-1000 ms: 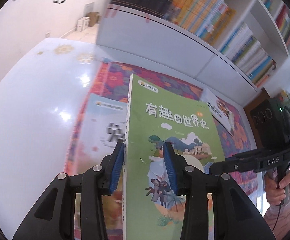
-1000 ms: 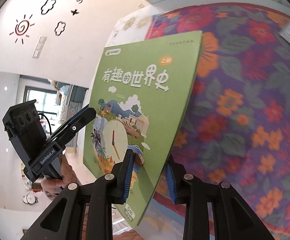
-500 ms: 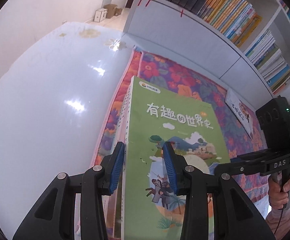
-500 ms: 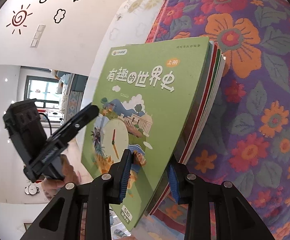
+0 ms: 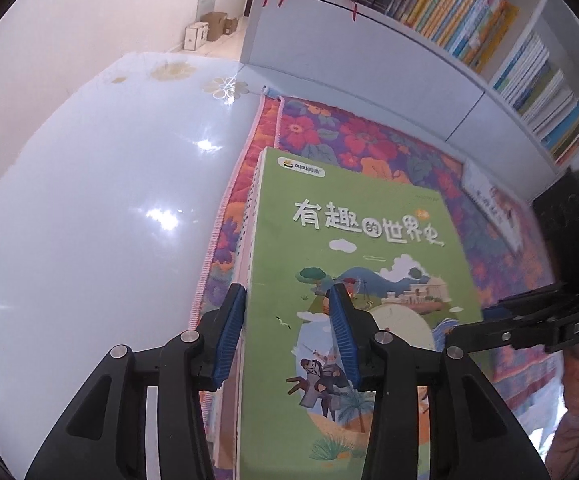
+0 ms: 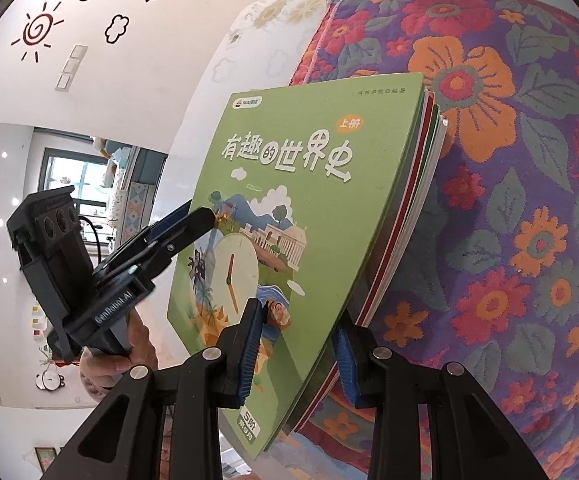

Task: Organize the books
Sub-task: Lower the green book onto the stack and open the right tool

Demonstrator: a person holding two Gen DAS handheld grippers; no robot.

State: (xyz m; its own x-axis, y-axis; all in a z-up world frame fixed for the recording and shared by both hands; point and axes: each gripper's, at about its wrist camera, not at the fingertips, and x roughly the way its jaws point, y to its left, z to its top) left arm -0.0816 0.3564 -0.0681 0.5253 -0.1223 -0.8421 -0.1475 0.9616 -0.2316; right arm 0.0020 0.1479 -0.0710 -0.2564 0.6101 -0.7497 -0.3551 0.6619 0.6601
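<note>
Since the earlier frames the green book has come down from mid-air onto a stack of books lying on the flowered cloth, and both pairs of jaws have just been opening a little around it.

In the left wrist view the left gripper sits at lower centre of the frame. Its right blue pad rests on the green cover beside the spine edge; its left pad stands against the stack's edge, so the jaws straddle that edge of the pile. Whether they press on it I cannot tell.

In the right wrist view the right gripper takes the stack's near corner between its jaws, one pad on the green cover, the other under the lower books, pinching the pile.

The stack lies at the cloth's left border, next to the bare white desk on the left of the frame. Another book lies apart at right on the cloth. Shelves of books fill the upper right.
</note>
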